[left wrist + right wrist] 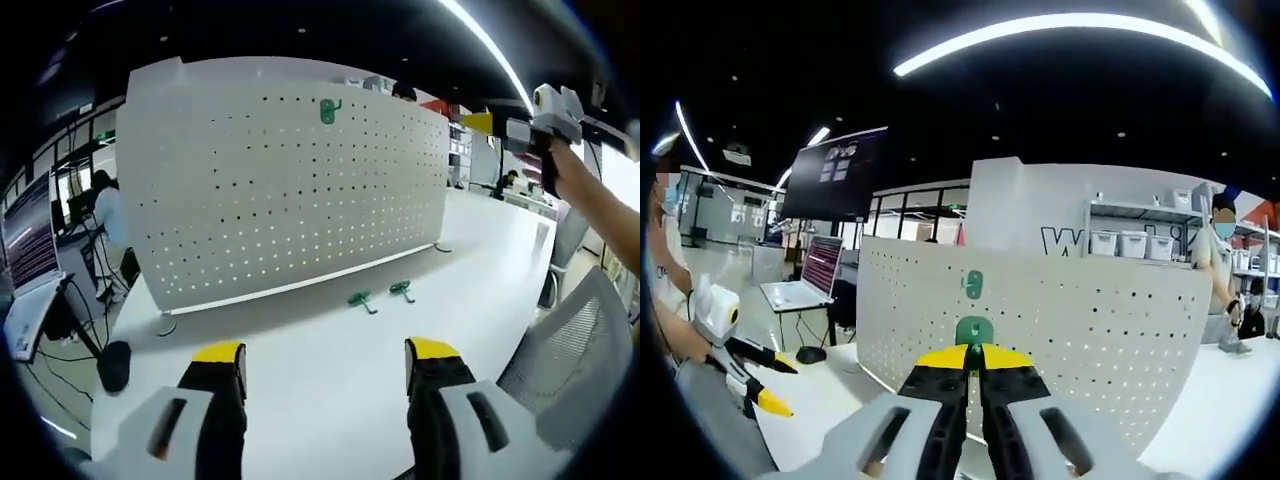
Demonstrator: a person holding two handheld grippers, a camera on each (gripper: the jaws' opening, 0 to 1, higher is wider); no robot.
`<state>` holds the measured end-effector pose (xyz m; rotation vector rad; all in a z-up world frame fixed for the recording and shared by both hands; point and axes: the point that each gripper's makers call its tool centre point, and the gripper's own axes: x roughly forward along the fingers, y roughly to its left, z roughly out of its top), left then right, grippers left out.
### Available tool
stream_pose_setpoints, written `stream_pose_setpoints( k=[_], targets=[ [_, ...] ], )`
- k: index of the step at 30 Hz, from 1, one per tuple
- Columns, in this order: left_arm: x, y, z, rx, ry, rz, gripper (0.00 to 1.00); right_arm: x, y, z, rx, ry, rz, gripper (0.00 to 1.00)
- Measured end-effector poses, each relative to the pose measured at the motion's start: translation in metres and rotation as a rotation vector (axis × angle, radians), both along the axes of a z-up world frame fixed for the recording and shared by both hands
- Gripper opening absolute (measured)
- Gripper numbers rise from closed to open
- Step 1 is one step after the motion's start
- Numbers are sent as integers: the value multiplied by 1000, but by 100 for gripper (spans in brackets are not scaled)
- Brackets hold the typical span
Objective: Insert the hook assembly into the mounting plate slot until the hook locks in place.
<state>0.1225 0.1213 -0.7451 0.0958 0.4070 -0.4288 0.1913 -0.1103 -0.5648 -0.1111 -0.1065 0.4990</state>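
A white pegboard plate (280,190) stands upright on the white table (330,400). One green hook (330,110) hangs near its top edge. Two more green hooks (361,299) (402,290) lie on the table in front of the board. My left gripper (326,352) is open and empty, low over the table, short of those hooks. A hand holds my right gripper (480,122) high, beyond the board's right end. In the right gripper view, the right gripper (974,357) is shut on a green hook (973,330), facing the pegboard (1090,320) just below the hung hook (972,284). The left gripper (775,385) shows at lower left.
A grey mesh chair (560,350) stands at the table's right edge. A laptop (805,280) sits on a desk left of the board. A dark round object (113,365) lies near the table's left edge. People stand in the background, and shelves with bins (1130,240) are behind the board.
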Motion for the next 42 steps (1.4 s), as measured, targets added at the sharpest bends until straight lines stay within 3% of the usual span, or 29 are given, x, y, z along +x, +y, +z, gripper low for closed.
stream_pose_setpoints(
  k=[14,42],
  targets=[
    [-1,5,-6,-21,15,13,68,46,11,25,36,-68,-40,0],
    [-4,-2,-8,-42,32,-13,68,115,31,32,87,-112,-124,0]
  ],
)
